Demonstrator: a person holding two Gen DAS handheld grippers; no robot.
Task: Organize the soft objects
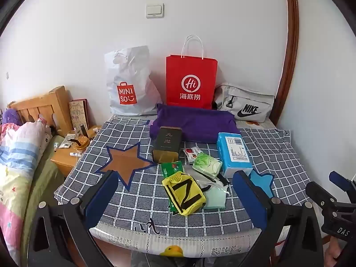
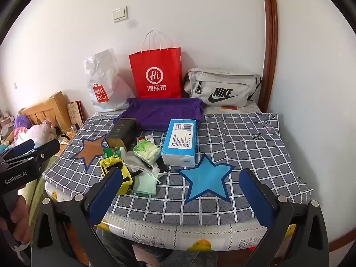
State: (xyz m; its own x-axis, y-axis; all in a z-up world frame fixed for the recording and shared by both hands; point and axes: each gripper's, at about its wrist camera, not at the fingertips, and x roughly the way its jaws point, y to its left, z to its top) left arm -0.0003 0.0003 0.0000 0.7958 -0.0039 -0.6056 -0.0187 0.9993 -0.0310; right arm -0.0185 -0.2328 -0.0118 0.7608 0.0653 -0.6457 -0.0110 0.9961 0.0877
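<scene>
The soft things lie heaped mid-counter on the checked cloth (image 1: pixel 262 155): a yellow pouch (image 1: pixel 183 192) nearest, a green tissue pack (image 1: pixel 207 163) and a blue tissue pack (image 1: pixel 234 151) just behind, a folded purple cloth (image 1: pixel 193 122) farther back, with a hard dark tin (image 1: pixel 168 143) touching the heap. The left claw (image 1: pixel 175 202) and the right claw (image 2: pixel 181 200) both hover wide and empty near the front edge. Because the pouch overlaps thin packets and drawstrings, a grab there could likely drag neighbours along or nudge the tin.
</scene>
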